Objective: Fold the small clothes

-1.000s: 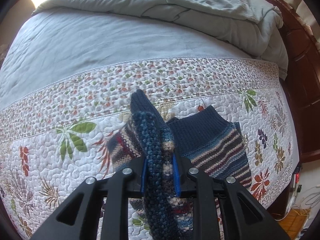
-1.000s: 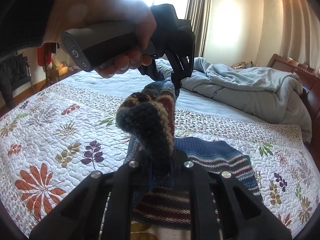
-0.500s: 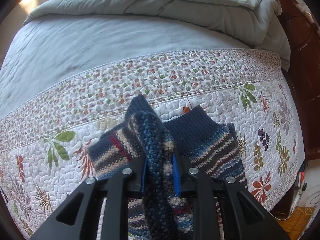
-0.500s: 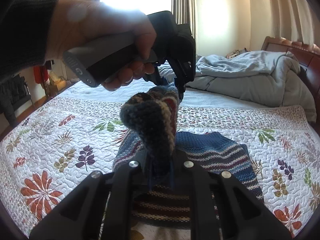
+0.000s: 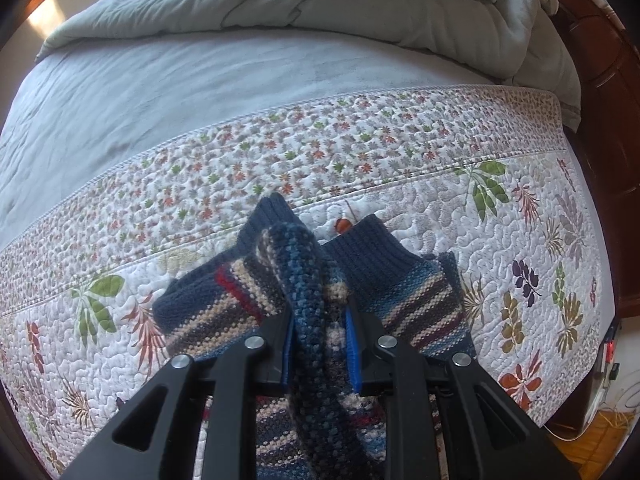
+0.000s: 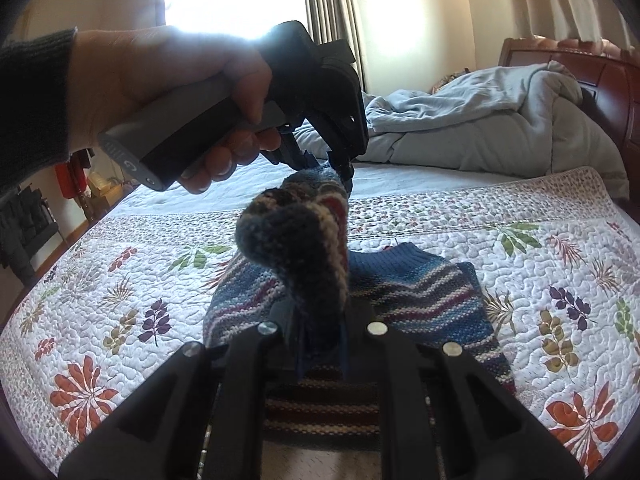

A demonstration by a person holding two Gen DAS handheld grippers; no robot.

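Note:
A small striped knit sweater (image 5: 416,300), blue with tan and red bands and a navy ribbed hem, lies on the floral quilt (image 5: 360,160). My left gripper (image 5: 320,344) is shut on a bunched fold of it and holds that fold above the rest. My right gripper (image 6: 320,344) is shut on another bunched fold of the same sweater (image 6: 420,300). In the right wrist view the left gripper (image 6: 344,168), held in a hand, pinches the far end of the raised fold.
A crumpled grey duvet (image 5: 360,8) lies at the far side of the bed on a grey sheet (image 5: 160,92). A dark wooden headboard (image 6: 580,60) stands at the right. The quilt's edge drops off at the right (image 5: 600,280).
Both grippers have carried the raised fold of the sweater forward over the lower part, and the sweater's far hem has come closer in both views.

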